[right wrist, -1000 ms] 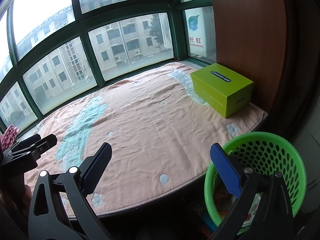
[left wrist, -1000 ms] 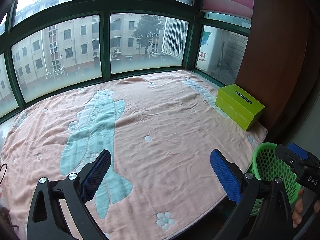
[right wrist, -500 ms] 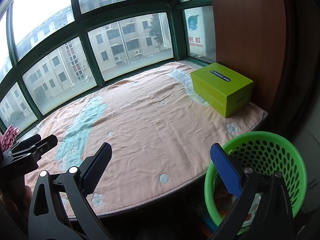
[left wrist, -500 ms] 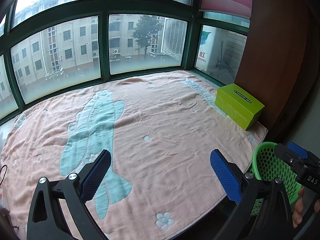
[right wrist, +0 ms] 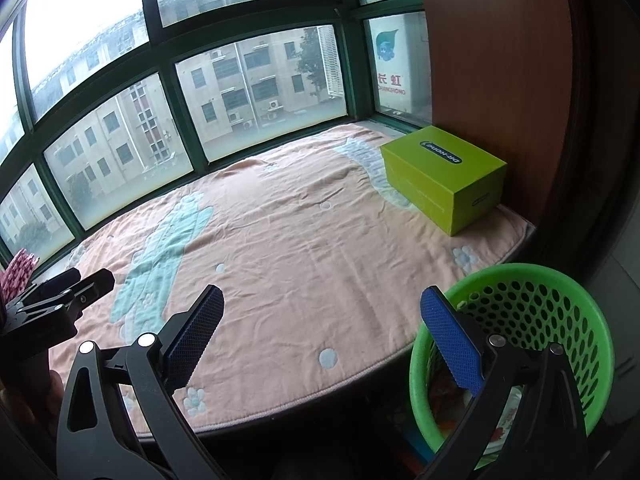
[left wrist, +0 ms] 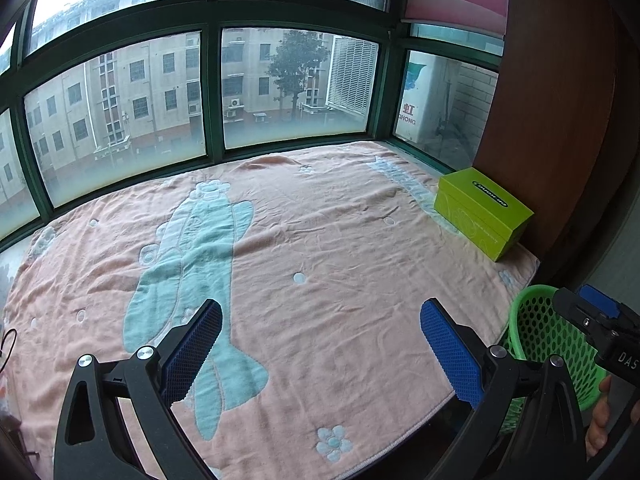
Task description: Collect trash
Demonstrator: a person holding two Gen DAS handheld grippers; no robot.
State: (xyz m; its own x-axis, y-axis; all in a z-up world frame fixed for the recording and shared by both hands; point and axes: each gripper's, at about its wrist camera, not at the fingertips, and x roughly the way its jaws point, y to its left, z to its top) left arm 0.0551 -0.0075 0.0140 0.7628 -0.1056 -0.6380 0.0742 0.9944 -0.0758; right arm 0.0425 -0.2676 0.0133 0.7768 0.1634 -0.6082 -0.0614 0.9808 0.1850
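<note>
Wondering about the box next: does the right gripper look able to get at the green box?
Probably yes: the right gripper is open and empty, and only bare pink blanket lies between it and the green box.

Two grippers show: the left gripper (left wrist: 320, 354) and the right gripper (right wrist: 322, 346), each with two blue-padded fingers spread wide and nothing between them. One green basket (right wrist: 576, 280) stands beside the ledge, with some scraps inside too jumbled to count. One green box (right wrist: 444, 178) sits on one pink blanket (right wrist: 280, 240). One bundle of red-and-white straws (right wrist: 18, 274) shows at the left edge of the right wrist view.
</note>
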